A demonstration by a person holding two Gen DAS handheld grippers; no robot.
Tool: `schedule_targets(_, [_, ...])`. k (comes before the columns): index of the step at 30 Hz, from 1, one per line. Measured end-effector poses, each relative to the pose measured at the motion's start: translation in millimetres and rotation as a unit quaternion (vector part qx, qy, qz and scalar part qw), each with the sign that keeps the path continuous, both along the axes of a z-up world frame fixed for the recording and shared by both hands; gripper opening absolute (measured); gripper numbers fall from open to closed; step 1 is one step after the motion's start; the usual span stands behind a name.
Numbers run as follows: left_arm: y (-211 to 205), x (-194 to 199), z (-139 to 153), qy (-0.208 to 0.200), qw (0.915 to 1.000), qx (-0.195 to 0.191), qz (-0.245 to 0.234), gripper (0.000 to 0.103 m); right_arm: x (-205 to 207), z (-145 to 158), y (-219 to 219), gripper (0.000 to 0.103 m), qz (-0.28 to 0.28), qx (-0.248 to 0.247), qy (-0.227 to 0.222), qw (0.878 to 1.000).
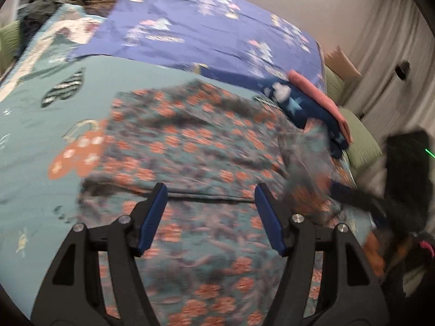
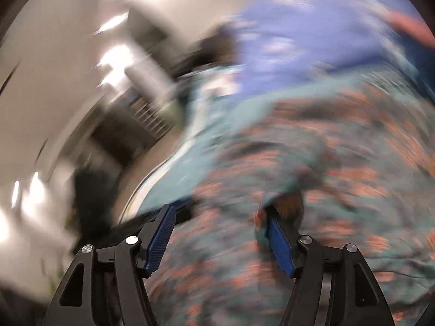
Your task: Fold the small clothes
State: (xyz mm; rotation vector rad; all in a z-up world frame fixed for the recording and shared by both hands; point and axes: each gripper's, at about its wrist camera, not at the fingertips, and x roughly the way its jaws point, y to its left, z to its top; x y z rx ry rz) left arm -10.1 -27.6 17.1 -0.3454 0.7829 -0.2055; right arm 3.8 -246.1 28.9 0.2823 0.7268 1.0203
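A teal garment with orange flowers (image 1: 190, 146) lies spread on the bed, with a fold edge running across it just ahead of my left fingers. My left gripper (image 1: 211, 190) is open and empty just above the cloth. In the right wrist view the same garment (image 2: 312, 168) is heavily blurred. My right gripper (image 2: 220, 212) is open, with the cloth bunched against its right finger (image 2: 280, 241). The other gripper shows as a dark blur at the right of the left wrist view (image 1: 359, 195).
A teal bedsheet (image 1: 40, 125) with printed figures covers the bed. A purple patterned cloth (image 1: 195, 35) lies at the back. A dark blue garment (image 1: 307, 108) and a pink one (image 1: 320, 97) sit at the right edge. Curtains (image 1: 394, 54) hang to the right.
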Motion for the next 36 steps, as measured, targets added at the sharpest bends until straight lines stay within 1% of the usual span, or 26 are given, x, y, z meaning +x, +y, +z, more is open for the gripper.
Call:
schedule_targets(1, [6.2,-1.2,-0.5,0.000,0.9999,-0.004,0.010,0.067,-15.7,7.0,4.5,0.068,0.017,-0.022,-0.033,0.999])
schedule_targets(3, [19.2,-4.8,-1.7,0.000,0.9995,-0.017,0.026,0.067,-28.1,7.4,0.6,0.068,0.014,-0.047,-0.051,0.998])
schedule_targets(5, [22.8,-9.0,-4.7,0.005,0.9994,-0.026,0.022,0.067,-30.9,-1.2,-16.4,0.068,-0.022,-0.070,-0.037,0.997])
schedule_targets(7, [16.8,-13.0,-8.5,0.011,0.9996,-0.028,0.002,0.067,-29.6,-14.9,-41.7,0.068,-0.085,-0.094,-0.008,0.992])
schedule_targets(10, [-3.4,-18.6,-18.5,0.030,0.9980,-0.028,-0.048,0.067,-33.3,-31.8,-80.4,0.068,-0.172,-0.121,0.026,0.977])
schedule_targets(12, [-20.6,-20.5,-28.8,0.054,0.9946,-0.035,-0.081,0.068,-39.7,-37.4,-103.7,0.068,-0.207,-0.123,0.043,0.970])
schedule_targets(13, [-29.3,-22.0,-32.4,0.062,0.9932,-0.032,-0.093,0.067,-42.8,-39.8,-112.8,0.068,-0.224,-0.125,0.047,0.966])
schedule_targets(14, [-38.9,-21.8,-36.8,0.068,0.9919,-0.022,-0.106,0.067,-44.7,-41.1,-119.8,0.068,-0.235,-0.127,0.050,0.962])
schedule_targets(17, [-58.8,-21.8,-43.2,0.072,0.9901,0.013,-0.120,0.067,-46.4,-46.3,-135.7,0.068,-0.258,-0.126,0.060,0.956])
schedule_targets(18, [-61.9,-22.1,-41.6,0.066,0.9901,0.014,-0.124,0.063,-47.5,-46.6,-138.8,0.068,-0.261,-0.124,0.062,0.955])
schedule_targets(20, [-64.3,-18.3,-37.5,0.065,0.9883,-0.002,-0.138,0.016,-46.4,-45.7,-140.2,0.068,-0.264,-0.125,0.061,0.954])
schedule_targets(21, [-64.6,-15.8,-32.8,0.062,0.9882,-0.012,-0.140,0.010,-44.6,-44.2,-137.6,0.068,-0.265,-0.126,0.060,0.954])
schedule_targets(22, [-63.4,-15.4,-27.5,0.054,0.9886,-0.017,-0.140,0.008,-44.8,-43.4,-137.7,0.068,-0.264,-0.126,0.059,0.954])
schedule_targets(24, [-64.6,-24.2,-4.5,0.012,0.9880,-0.028,-0.151,0.007,-46.8,-39.9,-135.9,0.068,-0.263,-0.125,0.056,0.955])
schedule_targets(25, [-65.6,-31.1,6.2,-0.007,0.9855,-0.033,-0.166,0.007,-47.5,-37.6,-133.3,0.068,-0.258,-0.127,0.052,0.956])
schedule_targets(27, [-71.9,-52.4,27.9,-0.045,0.9747,-0.038,-0.215,0.007,-48.7,-34.1,-125.5,0.068,-0.248,-0.136,0.043,0.958])
schedule_targets(29, [-79.4,-72.5,40.5,-0.064,0.9611,-0.037,-0.266,0.007,-50.9,-33.0,-120.0,0.069,-0.243,-0.149,0.035,0.958])
schedule_targets(30, [-82.7,-78.9,42.0,-0.064,0.9563,-0.034,-0.283,0.007,-51.7,-32.8,-117.6,0.069,-0.242,-0.157,0.034,0.957])
schedule_targets(31, [-89.6,-88.7,40.0,-0.057,0.9505,-0.021,-0.305,0.007,-52.3,-33.6,-115.9,0.069,-0.241,-0.160,0.034,0.957])
schedule_targets(32, [-96.0,-97.6,34.5,-0.047,0.9464,0.002,-0.320,0.007,-53.8,-33.9,-114.7,0.069,-0.238,-0.161,0.037,0.957])
schedule_targets(34, [-105.0,-111.0,22.3,-0.033,0.9398,0.049,-0.337,0.008,-58.0,-33.4,-113.3,0.069,-0.231,-0.165,0.039,0.958])
schedule_targets(36, [-110.3,-122.9,3.0,-0.006,0.9338,0.099,-0.344,0.017,-62.8,-31.9,-111.3,0.069,-0.226,-0.176,0.032,0.957])
